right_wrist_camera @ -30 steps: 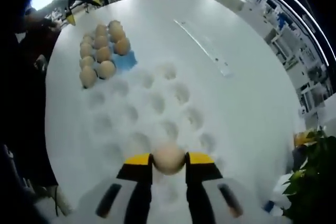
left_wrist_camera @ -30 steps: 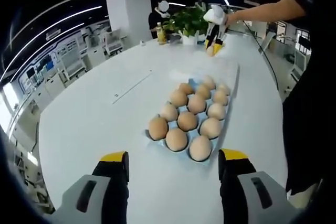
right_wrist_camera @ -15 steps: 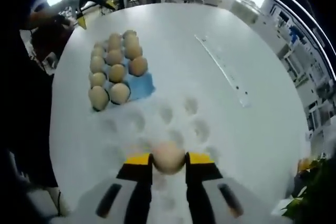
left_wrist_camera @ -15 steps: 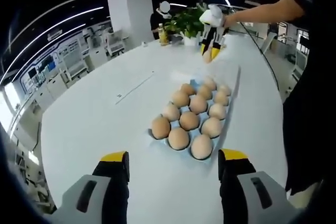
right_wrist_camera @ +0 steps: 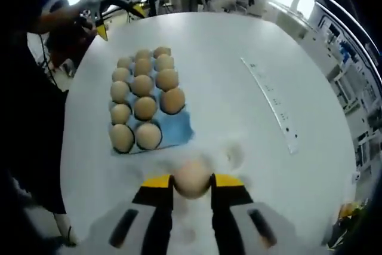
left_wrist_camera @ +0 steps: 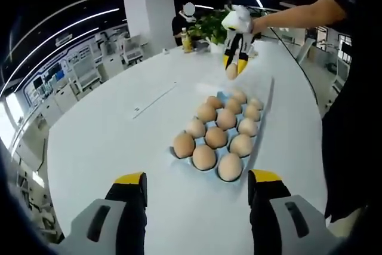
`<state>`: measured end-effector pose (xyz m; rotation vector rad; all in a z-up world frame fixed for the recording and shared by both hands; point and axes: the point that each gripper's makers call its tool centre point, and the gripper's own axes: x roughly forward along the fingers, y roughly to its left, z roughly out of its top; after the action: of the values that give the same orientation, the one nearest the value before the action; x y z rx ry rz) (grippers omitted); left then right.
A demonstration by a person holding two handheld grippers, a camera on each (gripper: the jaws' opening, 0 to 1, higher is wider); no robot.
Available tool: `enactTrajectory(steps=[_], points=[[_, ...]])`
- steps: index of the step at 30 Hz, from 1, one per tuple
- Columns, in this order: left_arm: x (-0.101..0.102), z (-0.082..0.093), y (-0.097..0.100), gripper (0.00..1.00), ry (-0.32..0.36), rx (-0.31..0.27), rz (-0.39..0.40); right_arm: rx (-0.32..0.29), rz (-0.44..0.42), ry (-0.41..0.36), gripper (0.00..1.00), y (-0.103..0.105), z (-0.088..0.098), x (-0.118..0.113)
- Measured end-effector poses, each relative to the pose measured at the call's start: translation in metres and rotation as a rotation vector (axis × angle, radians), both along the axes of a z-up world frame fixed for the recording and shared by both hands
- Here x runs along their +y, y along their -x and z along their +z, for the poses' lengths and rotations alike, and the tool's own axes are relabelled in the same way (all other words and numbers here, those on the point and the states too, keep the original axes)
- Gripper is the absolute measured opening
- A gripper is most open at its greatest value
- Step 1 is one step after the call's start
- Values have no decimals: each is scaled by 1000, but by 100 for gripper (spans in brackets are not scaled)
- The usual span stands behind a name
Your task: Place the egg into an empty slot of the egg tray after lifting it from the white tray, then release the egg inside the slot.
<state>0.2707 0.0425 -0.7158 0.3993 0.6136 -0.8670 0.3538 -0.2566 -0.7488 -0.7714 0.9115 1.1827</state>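
Egg [right_wrist_camera: 191, 178] (tan) clamped, right hand-held gripper [right_wrist_camera: 191, 184]

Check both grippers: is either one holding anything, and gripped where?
The right gripper holds an egg, pinched across its sides between the yellow jaw tips. The left gripper is open and holds nothing, above the table before the blue egg tray.

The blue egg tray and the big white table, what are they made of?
The blue egg tray looks like thin moulded plastic, smooth and bright, though coloured pulp cannot be ruled out. The white table looks like a hard, smooth laminate or painted board with a soft sheen. The egg that the right gripper holds has a matte, pale brown shell.
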Motion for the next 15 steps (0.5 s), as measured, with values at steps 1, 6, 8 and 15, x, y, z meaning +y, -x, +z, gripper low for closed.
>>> enactTrajectory(steps=[1,6,8,15], points=[[0,0,0,69,0,1,0,-1,11,0,24,0,-1,4],[1,-1,1,69,-1,2,0,3,36,-3,24,2,-2,13],[2,-1,2,69,-6,2,-2,6,41,-9,24,1,-2,17],[0,-3,2,69,0,5,-5,15,78,-11,24,1,-6,32]])
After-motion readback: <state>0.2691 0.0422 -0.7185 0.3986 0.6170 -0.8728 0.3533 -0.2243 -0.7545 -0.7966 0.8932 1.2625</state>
